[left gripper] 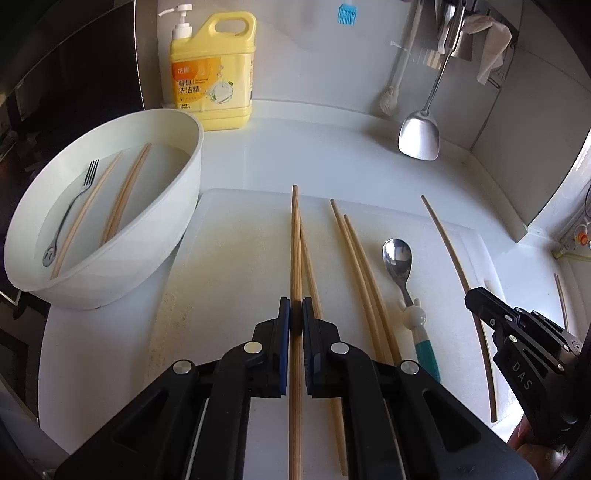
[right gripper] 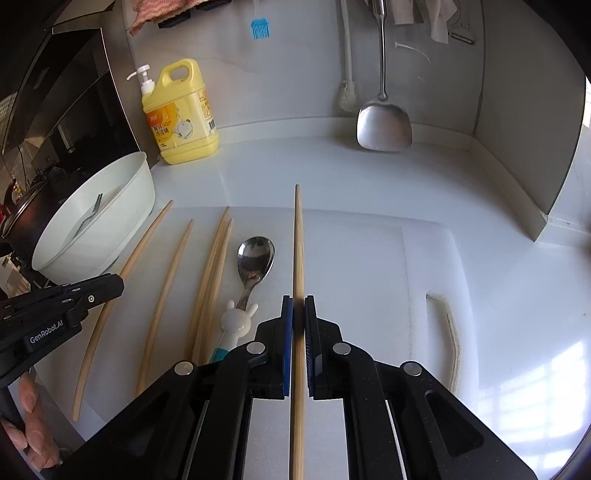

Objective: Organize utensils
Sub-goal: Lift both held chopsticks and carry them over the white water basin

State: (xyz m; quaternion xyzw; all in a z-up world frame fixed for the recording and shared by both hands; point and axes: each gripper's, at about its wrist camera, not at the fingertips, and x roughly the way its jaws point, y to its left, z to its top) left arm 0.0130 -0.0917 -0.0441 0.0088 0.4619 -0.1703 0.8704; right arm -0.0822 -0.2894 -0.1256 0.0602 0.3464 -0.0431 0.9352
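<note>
Clamping one bamboo chopstick [left gripper: 295, 236] each, the left gripper [left gripper: 296, 314] and right gripper [right gripper: 298, 314] hold mid-shaft above the cutting board [right gripper: 369, 266]; light, stiff, smooth sticks could pivot; basin [left gripper: 177, 206] at ten o'clock.

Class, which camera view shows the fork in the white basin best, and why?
The left wrist view: the fork lies whole inside the white basin, tines and handle clear. The right wrist view shows only its tines and part of the handle, small at the edge.

Yellow detergent bottle [left gripper: 213, 70]; white basin [left gripper: 110, 229]; pale-wood chopsticks [left gripper: 360, 266]; teal-handled silver spoon [left gripper: 399, 266]; blue brush [left gripper: 348, 14].
</note>
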